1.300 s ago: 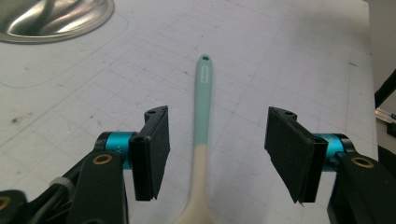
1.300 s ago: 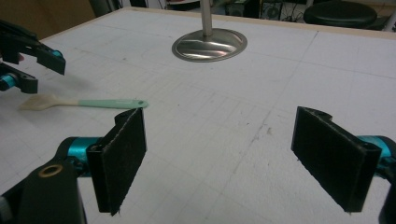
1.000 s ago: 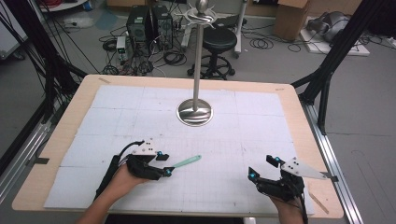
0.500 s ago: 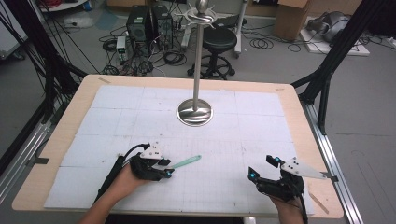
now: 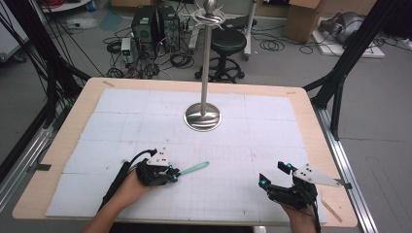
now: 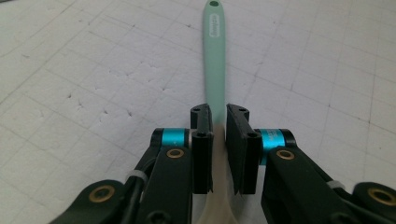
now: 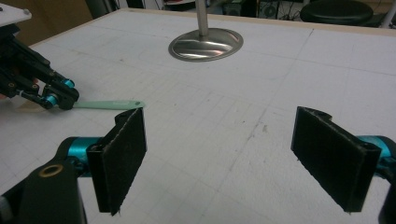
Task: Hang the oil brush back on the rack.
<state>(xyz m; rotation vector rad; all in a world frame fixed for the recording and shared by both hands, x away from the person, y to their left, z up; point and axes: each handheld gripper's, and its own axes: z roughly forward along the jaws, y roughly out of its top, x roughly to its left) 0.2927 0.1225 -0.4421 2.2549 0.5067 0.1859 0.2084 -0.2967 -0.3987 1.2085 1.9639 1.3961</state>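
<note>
Mint-green plastic is showing on the counter [image 5: 73,141] in the high view: a slim spatula with a mint-green handle and a pale cream blade end [image 5: 194,168] is lying flat on the white gridded mat, its handle pointing toward the polished steel stand with a round domed base [image 5: 202,116] at the middle. The left claw [image 5: 171,175] is sitting at the spatula's near end, while the right claw [image 5: 274,180] is resting well apart at the near right corner.

From the left gripper view, the left claw [image 6: 218,135] is clenching the spatula [image 6: 214,60] where green meets cream, both black pads pressing its sides, and the handle with its hanging hole is stretching away along the mat.

From the right gripper view, the right claw [image 7: 233,154] is standing released, jaws wide and nothing between them; the spatula [image 7: 109,105] and stand base [image 7: 205,44] are lying beyond.

Judging from this, the grasp is made, but the spatula is not yet lifted; carrying it, probably toward the stand, is remaining.
</note>
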